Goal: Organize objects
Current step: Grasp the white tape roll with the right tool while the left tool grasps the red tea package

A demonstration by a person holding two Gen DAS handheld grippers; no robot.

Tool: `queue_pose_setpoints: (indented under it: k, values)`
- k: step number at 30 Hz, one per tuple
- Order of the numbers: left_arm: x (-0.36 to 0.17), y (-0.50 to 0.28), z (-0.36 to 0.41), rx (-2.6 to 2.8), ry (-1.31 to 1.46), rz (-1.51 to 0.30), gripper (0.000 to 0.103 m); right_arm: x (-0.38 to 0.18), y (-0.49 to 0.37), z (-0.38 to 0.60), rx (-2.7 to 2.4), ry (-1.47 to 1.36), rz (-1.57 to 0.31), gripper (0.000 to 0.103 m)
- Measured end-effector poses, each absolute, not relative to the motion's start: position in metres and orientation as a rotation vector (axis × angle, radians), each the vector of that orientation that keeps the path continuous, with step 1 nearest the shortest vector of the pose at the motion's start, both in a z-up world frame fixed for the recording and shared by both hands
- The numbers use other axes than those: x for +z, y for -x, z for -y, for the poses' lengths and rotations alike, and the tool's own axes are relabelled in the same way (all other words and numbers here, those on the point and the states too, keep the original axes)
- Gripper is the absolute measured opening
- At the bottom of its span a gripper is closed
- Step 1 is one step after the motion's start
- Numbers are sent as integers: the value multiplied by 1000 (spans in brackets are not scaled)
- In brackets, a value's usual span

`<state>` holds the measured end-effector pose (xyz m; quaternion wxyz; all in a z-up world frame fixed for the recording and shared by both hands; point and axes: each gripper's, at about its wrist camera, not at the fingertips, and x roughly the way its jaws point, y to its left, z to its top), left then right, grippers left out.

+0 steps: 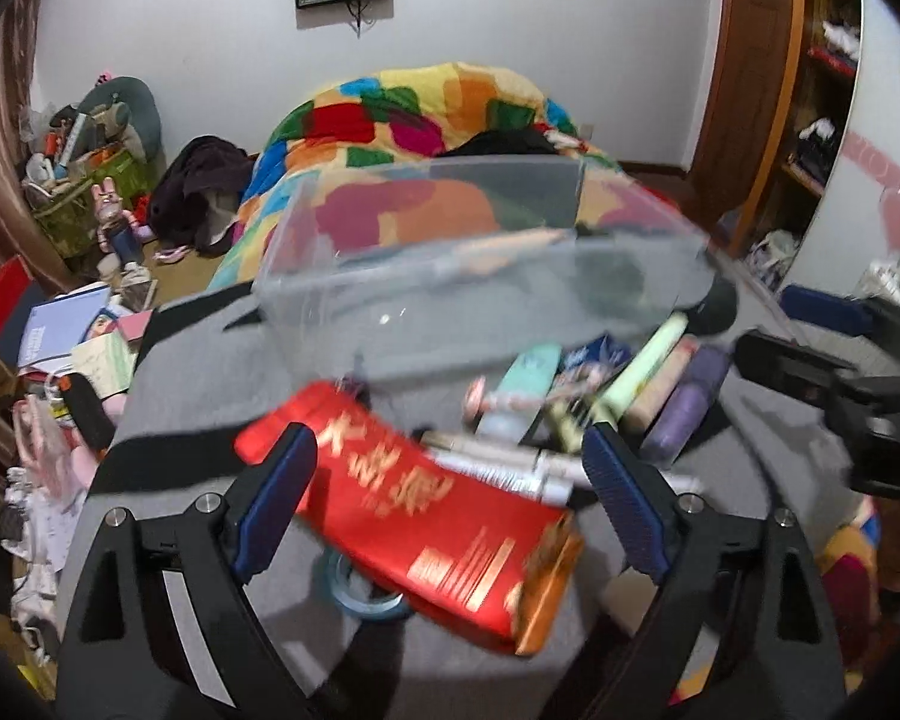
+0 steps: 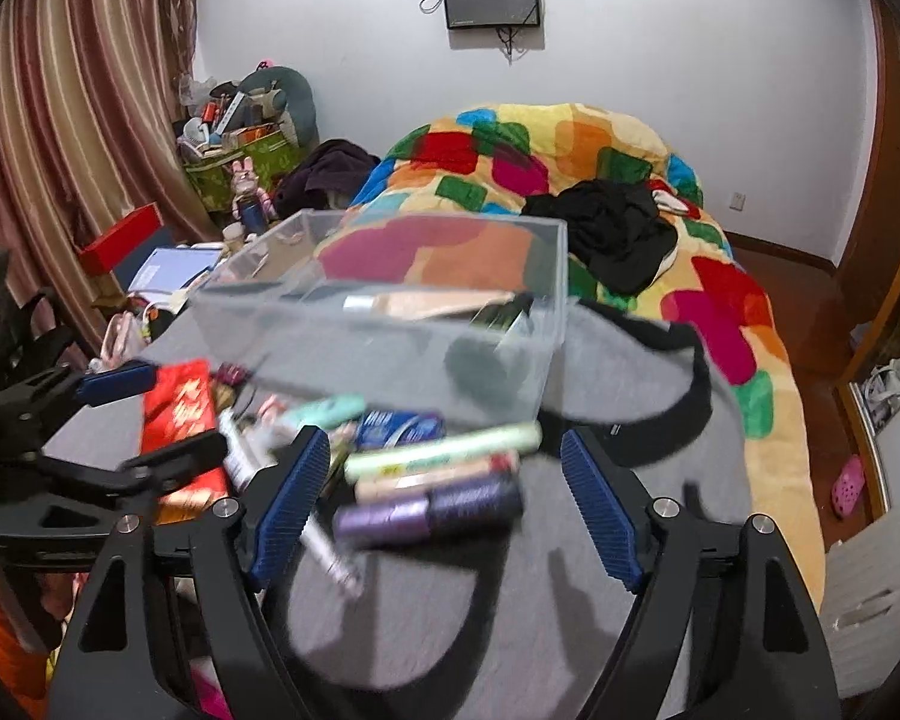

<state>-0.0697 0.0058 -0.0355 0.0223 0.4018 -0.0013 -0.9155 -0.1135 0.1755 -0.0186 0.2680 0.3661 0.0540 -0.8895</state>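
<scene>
A clear plastic box stands on a grey cloth-covered surface and holds a few items. In front of it lie a red box, a green tube, a beige tube, a purple tube, a mint item and a white pen. My left gripper is open, with the red box lying between its blue pads but untouched by them. My right gripper is open over the purple tube.
A blue tape roll lies partly under the red box. A bed with a multicoloured quilt lies behind the surface, with black clothing on it. Books and cluttered bags fill the left side. A wardrobe stands at right.
</scene>
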Motion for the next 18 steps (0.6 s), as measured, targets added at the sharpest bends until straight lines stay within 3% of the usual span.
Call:
queue_pose_setpoints:
  k: [15, 16, 18]
  values:
    - [-31, 18, 40, -2794, -1208, -183, 91, -47, 52, -134, -2211, -1008, -198, 76]
    - [-31, 18, 40, -2792, -1214, -197, 91, -49, 52, -132, -2193, -1017, -196, 75]
    - [-33, 19, 38, -2790, -1239, -227, 91, -51, 50, -128, -2177, -1015, -211, 58]
